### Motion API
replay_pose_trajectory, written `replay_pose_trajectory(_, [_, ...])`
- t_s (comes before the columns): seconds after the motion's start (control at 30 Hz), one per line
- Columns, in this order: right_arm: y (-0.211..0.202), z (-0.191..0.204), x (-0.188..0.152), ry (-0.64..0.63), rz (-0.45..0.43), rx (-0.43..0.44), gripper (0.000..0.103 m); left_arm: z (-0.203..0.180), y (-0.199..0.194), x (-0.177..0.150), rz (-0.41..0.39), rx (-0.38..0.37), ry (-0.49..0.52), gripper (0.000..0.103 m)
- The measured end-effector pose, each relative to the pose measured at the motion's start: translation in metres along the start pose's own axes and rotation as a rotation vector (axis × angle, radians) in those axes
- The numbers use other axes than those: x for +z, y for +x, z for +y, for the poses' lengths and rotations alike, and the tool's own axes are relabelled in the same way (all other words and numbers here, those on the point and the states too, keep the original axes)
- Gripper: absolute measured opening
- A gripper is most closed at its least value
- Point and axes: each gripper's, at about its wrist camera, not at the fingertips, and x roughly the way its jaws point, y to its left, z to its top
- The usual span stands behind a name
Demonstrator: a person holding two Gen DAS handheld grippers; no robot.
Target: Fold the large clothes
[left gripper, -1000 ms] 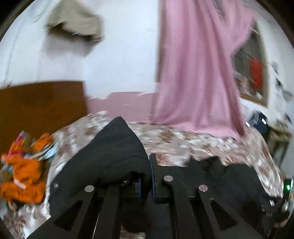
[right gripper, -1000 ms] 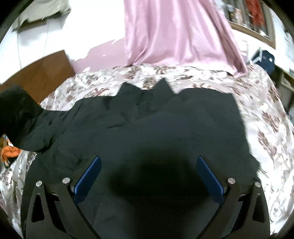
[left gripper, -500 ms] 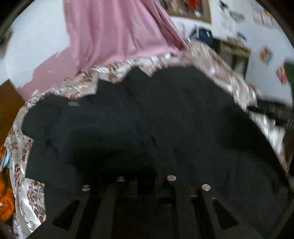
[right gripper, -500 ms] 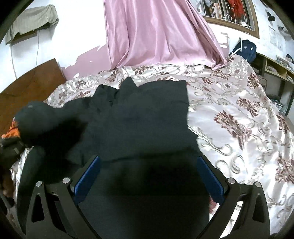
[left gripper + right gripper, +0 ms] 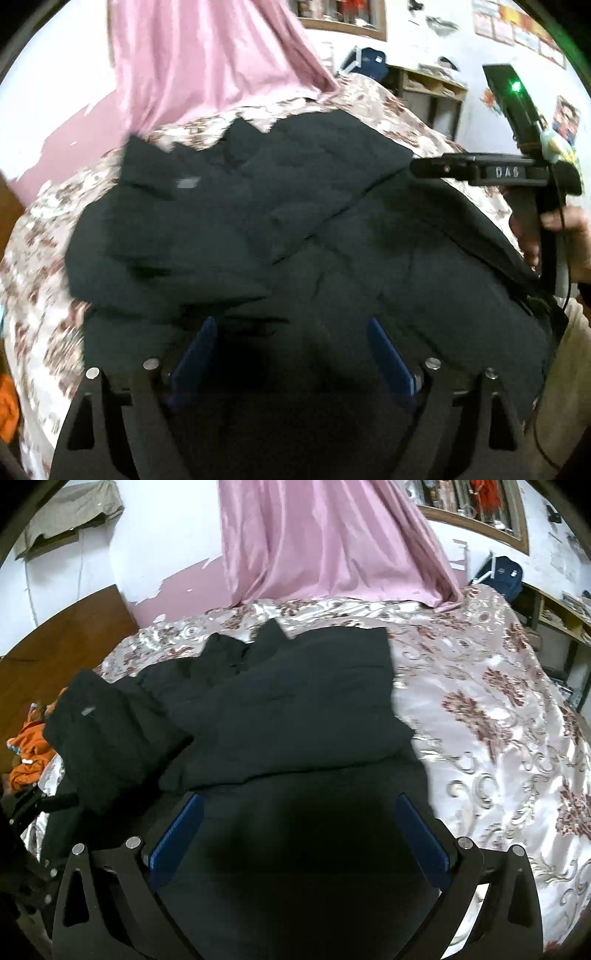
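Right, nearest the lens first: the left gripper (image 5: 291, 354) hangs just over the black garment (image 5: 258, 229) with its jaws spread wide, blue pads (image 5: 195, 350) apart and nothing between them; to my eye it is free so that the cloth lies as it has been laid. Same story on the other side; the right gripper (image 5: 295, 834) has its jaws parted too, gripping nothing, poised over the near hem of the black garment (image 5: 288, 716), likely ready to smooth or take a fresh edge. The garment itself lies on the bed, on the floral bedspread (image 5: 498, 709); the left sleeve (image 5: 110, 731) is doubled inward over the body, which reads as the first side fold of a large top; the right side already shows a straight folded edge. In the left view the right gripper's handle (image 5: 495, 171) pokes in from the right, held in the person's hand (image 5: 565, 240), off to the garment's flank and clear of the fabric. Further out, an orange heap of clothes (image 5: 29, 749) waits at the left edge of the bed, probably next in the queue; beyond the bed hangs a pink curtain (image 5: 325, 539), and a blue bag (image 5: 498, 572) sits by the shelves on the far right.
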Motion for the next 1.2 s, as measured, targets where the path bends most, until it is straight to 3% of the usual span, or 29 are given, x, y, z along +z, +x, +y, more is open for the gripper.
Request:
replay_pose_trajectory(0.23, [0.003,0.091,-0.01,-0.189,-0.02,0.121,0.101,0.071,-0.037,-0.031,0.014,0.077,-0.173,0.091])
replay_pose_trajectory(0.37, [0.003,0.153,-0.023,-0.314,-0.031,0.193,0.101,0.116,-0.043,-0.05,0.042,0.222,-0.275,0.091])
replay_pose_trajectory(0.5, [0.01,0.2,-0.027,-0.375,-0.061,0.182,0.101,0.158,-0.037,-0.06,0.061,0.324,-0.411,0.091])
replay_pose_trajectory(0.6, [0.013,0.22,-0.022,-0.357,-0.071,0.157,0.101,0.181,-0.027,-0.059,0.062,0.305,-0.49,0.091])
replay_pose_trajectory(0.73, [0.014,0.216,-0.004,-0.282,-0.092,0.132,0.098,0.179,-0.018,-0.049,0.027,0.269,-0.51,0.091])
replay_pose_trajectory(0.77, [0.012,0.209,0.001,-0.254,-0.097,0.146,0.085,0.178,-0.017,-0.046,0.017,0.259,-0.504,0.091])
replay_pose_trajectory(0.83, [0.004,0.192,0.011,-0.199,-0.104,0.198,0.042,0.174,-0.016,-0.039,-0.007,0.245,-0.484,0.091])
replay_pose_trajectory(0.93, [-0.016,0.154,0.032,-0.15,-0.143,0.182,0.021,0.168,-0.013,-0.024,-0.038,0.246,-0.448,0.091])
replay_pose_trajectory(1.0, [-0.03,0.133,0.046,-0.148,-0.177,0.142,0.012,0.166,-0.01,-0.011,-0.062,0.244,-0.432,0.091])
replay_pose_trajectory(1.2, [-0.061,0.07,0.084,-0.181,-0.294,-0.013,0.011,0.174,-0.003,0.024,-0.154,0.213,-0.506,0.091])
